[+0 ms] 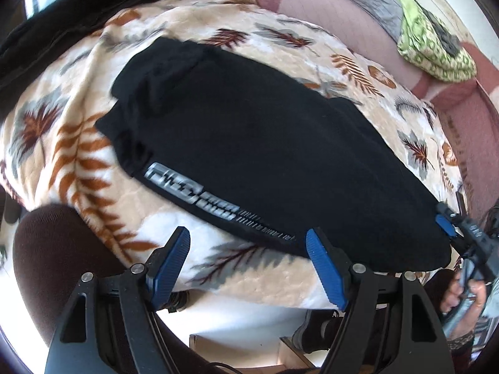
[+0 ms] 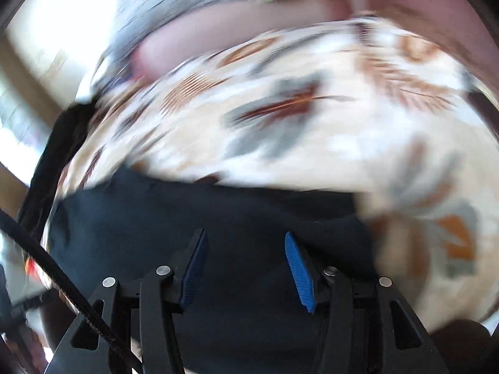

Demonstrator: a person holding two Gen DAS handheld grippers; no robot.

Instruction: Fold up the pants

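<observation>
Left tongs (image 1: 248,237) gape above pants (image 1: 265,143), blanket (image 1: 62,143).

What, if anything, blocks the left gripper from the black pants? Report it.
Nothing visible does. The left gripper hangs open at the near edge of the pants, which lie flat on the leaf-patterned blanket, uncovered.

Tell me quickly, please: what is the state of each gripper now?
Left gripper: open, holding nothing, above the leaf-print blanket beside the black pants.
Right gripper: open, fingers apart over the pants, gripping nothing.
</observation>
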